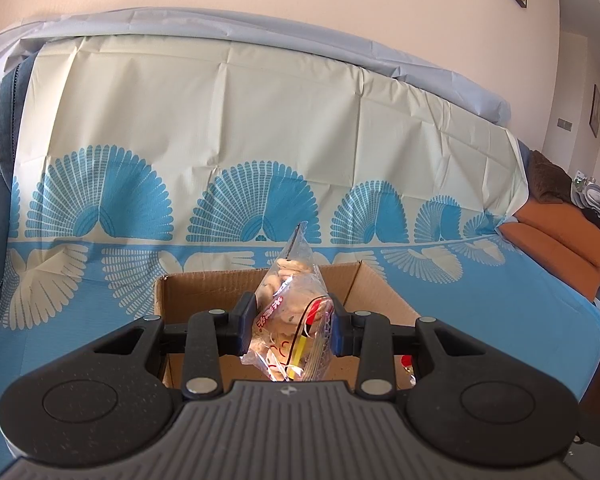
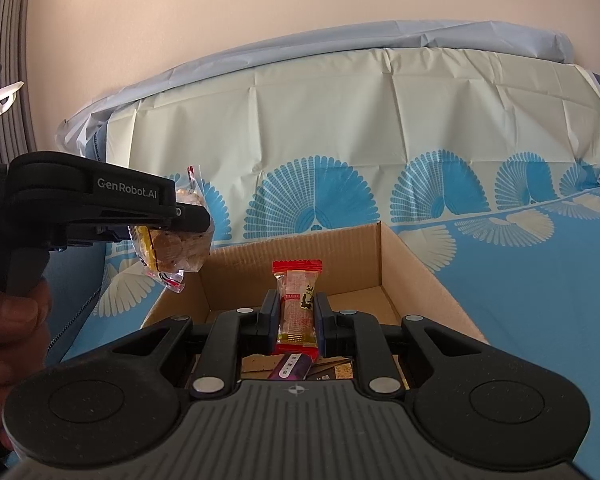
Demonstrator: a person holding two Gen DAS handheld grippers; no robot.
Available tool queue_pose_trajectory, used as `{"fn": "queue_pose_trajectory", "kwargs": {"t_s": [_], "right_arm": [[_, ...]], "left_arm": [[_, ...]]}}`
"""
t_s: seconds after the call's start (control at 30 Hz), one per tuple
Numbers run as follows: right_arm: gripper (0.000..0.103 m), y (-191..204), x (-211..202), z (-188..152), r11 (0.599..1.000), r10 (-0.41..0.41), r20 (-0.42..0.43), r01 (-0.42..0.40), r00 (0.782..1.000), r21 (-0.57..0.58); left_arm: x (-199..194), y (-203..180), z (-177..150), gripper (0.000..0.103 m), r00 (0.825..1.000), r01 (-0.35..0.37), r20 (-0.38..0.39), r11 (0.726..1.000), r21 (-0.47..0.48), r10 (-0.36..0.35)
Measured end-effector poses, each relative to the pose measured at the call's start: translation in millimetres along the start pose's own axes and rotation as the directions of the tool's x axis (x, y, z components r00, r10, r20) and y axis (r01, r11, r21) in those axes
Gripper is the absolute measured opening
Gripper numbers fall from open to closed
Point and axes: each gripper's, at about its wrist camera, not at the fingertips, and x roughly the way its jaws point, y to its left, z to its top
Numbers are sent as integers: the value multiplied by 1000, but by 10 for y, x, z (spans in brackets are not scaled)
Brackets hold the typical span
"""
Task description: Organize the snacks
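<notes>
Snacks hover over an open cardboard box (image 2: 384, 256) on a cloth-covered sofa: the left gripper (image 1: 292, 328) pinches a clear cookie bag (image 1: 290, 312), the right gripper (image 2: 297, 320) clamps a red-ended packet (image 2: 298, 304) (both apparently poised for dropping in).

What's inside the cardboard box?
Low in the box, behind the right gripper and its red snack, lie a purple packet and dark flat packs. The far floor looks bare. The gripper covers the near part.

Clear cookie bag (image 1: 290, 312); upright red-ended wrapped snack (image 2: 297, 306)
</notes>
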Motion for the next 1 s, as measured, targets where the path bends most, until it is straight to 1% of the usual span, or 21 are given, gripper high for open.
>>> {"fn": "queue_pose_trajectory", "kwargs": {"t_s": [0.23, 0.3, 0.33, 0.37, 0.4, 0.43, 0.47, 0.5, 0.53, 0.57, 0.63, 0.7, 0.77, 0.87, 0.93, 1.0], "right_arm": [[18, 2, 12, -7, 1000, 0, -3, 0, 1000, -6], [19, -4, 31, -13, 1000, 9, -15, -9, 1000, -8], [20, -1, 47, -15, 1000, 11, -26, -12, 1000, -9], [22, 4, 63, -14, 1000, 8, -34, -9, 999, -12], [34, 6, 73, -13, 1000, 3, -39, -3, 999, -13], [43, 7, 72, -12, 1000, -4, -38, 4, 999, -14], [54, 9, 67, -10, 1000, -10, -35, 10, 999, -14], [58, 7, 64, -10, 1000, -15, -33, 14, 999, -13], [60, 8, 65, -11, 1000, -16, -35, 16, 999, -13], [63, 9, 64, -11, 1000, -19, -36, 18, 999, -14], [71, 23, 65, -7, 999, -31, -43, 30, 999, -20], [86, 38, 51, -3, 999, -45, -46, 43, 998, -28], [95, 55, 26, 5, 998, -55, -52, 54, 997, -38], [102, 64, -69, 13, 997, -63, -52, 60, 997, -54], [102, 50, -143, 26, 997, -63, -68, 59, 996, -51], [102, 19, -226, 32, 996, -72, -91, 68, 993, -51]], "left_arm": [[-3, -2, -5, 40, 1000, -2, 3, 1000, -5, 2], [-3, -1, -4, 40, 1000, -1, -3, 1000, -9, 1], [1, -2, -2, 44, 1000, -5, -9, 1000, -11, 5], [7, 0, 1, 54, 1000, -7, -17, 1000, -15, 7], [6, 9, 7, 60, 1000, -10, -22, 1000, -23, 9], [-6, 17, 7, 67, 1000, -10, -20, 1000, -28, 10], [-22, 20, 5, 70, 1000, -12, -19, 999, -30, 11], [-38, 22, 7, 74, 1000, -16, -19, 999, -31, 15], [-61, 26, 4, 78, 1000, -20, -19, 999, -32, 19], [-89, 29, 0, 81, 1000, -23, -19, 999, -33, 23], [-166, 43, -19, 84, 999, -28, -17, 999, -37, 27], [-252, 64, -49, 86, 999, -34, -16, 999, -42, 34], [-374, 82, -91, 90, 998, -56, -1, 998, -37, 56], [-587, 113, -167, 98, 995, -88, 40, 996, -34, 90], [-731, 128, -222, 99, 992, -104, 62, 994, -34, 106], [-842, 173, -281, 101, 996, -73, 43, 996, -55, 76]]}}
